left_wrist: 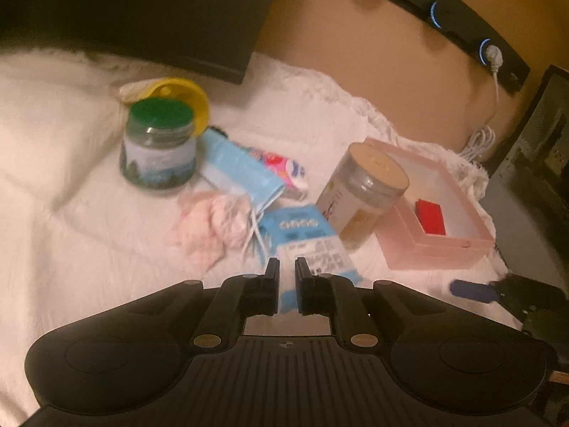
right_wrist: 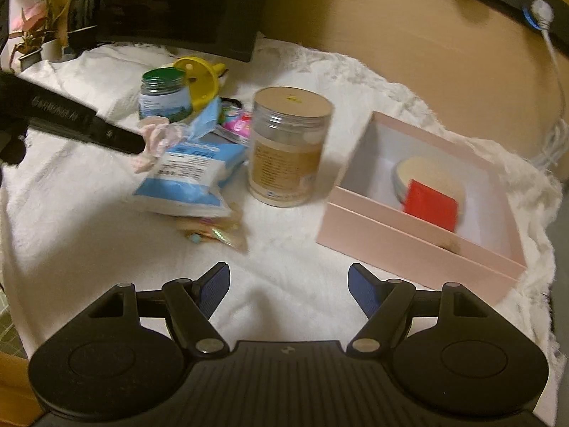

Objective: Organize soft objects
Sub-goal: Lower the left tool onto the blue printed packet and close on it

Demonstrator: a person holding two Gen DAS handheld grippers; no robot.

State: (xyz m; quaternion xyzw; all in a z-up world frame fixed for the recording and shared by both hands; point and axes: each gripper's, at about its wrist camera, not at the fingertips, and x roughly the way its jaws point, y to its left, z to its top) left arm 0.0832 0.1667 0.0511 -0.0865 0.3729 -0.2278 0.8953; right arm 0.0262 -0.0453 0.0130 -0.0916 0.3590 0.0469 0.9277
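My left gripper [left_wrist: 287, 267] is shut on a blue-and-white soft packet [left_wrist: 306, 238] and holds it over the white cloth; the packet also shows in the right wrist view [right_wrist: 188, 181], with the left gripper's fingers [right_wrist: 117, 138] at its far end. A crumpled pink cloth [left_wrist: 209, 220] lies just left of it. A light blue pouch [left_wrist: 238, 170] lies behind. The pink box [right_wrist: 409, 245] at the right holds a red block [right_wrist: 430, 206] on a cream round pad [right_wrist: 437, 174]. My right gripper [right_wrist: 288, 284] is open and empty over bare cloth in front of the box.
A green-lidded jar [left_wrist: 158, 146] and a yellow funnel [left_wrist: 188, 96] stand at the back. A tan-lidded clear jar [right_wrist: 288, 149] stands beside the box. A small colourful wrapper [right_wrist: 213, 231] lies under the packet. A dark monitor base [right_wrist: 177, 10] and a power strip [left_wrist: 462, 17] line the back.
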